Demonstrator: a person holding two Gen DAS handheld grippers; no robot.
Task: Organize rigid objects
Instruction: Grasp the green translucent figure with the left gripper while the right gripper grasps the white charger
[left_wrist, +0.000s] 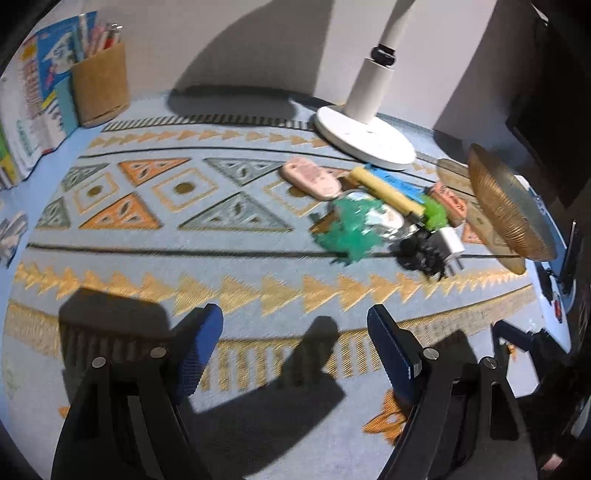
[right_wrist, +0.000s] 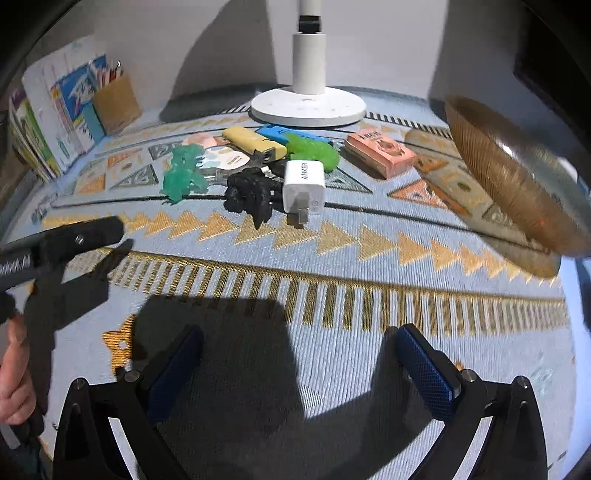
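In the left wrist view, the left gripper is seen with its jaws held wide apart and nothing between them, above the patterned table. A cluster of small objects is gathered ahead to the right, near the white lamp base: a pink case, a yellow lighter, a green figure and a white charger. A ribbed amber bowl is seen tilted just right of them.

In the right wrist view, the right gripper is likewise shown with jaws apart and empty. The white charger lies touching a black figure, with an orange box near the amber bowl.

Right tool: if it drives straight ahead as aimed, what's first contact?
Bare mat first, then probably the white charger at the near edge of the pile, with the black figure just left. The right tool is open; depth is unclear.
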